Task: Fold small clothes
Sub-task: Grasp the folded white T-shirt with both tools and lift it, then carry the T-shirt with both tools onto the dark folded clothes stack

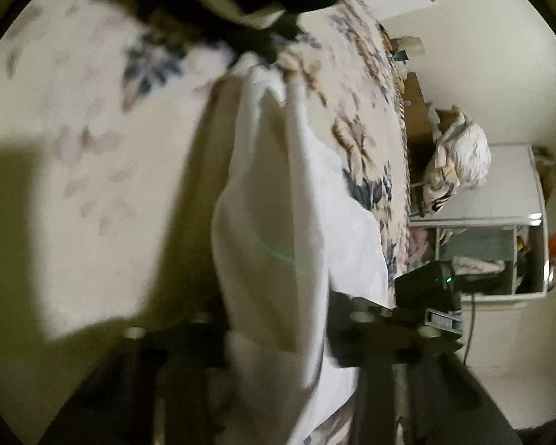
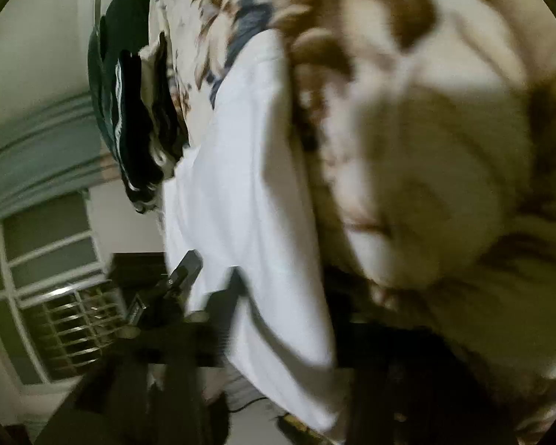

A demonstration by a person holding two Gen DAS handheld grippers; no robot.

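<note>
White garment point(image 1: 274, 222) over floral bedspread point(image 1: 92, 129); dark clothes pile point(image 2: 137, 111) beside.

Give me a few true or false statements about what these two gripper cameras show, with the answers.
1. A white garment runs between the fingers of the left hand-held gripper. True.
2. The bedspread under the garment is plain grey. False: it is pale with blue and brown flower prints.
3. In the right wrist view, the white garment also reaches down to the right hand-held gripper. True.
4. The dark pile of clothes lies on top of the white garment. False: it sits beside it, at the bed's edge.
5. A window with bars shows in the right wrist view. True.
</note>
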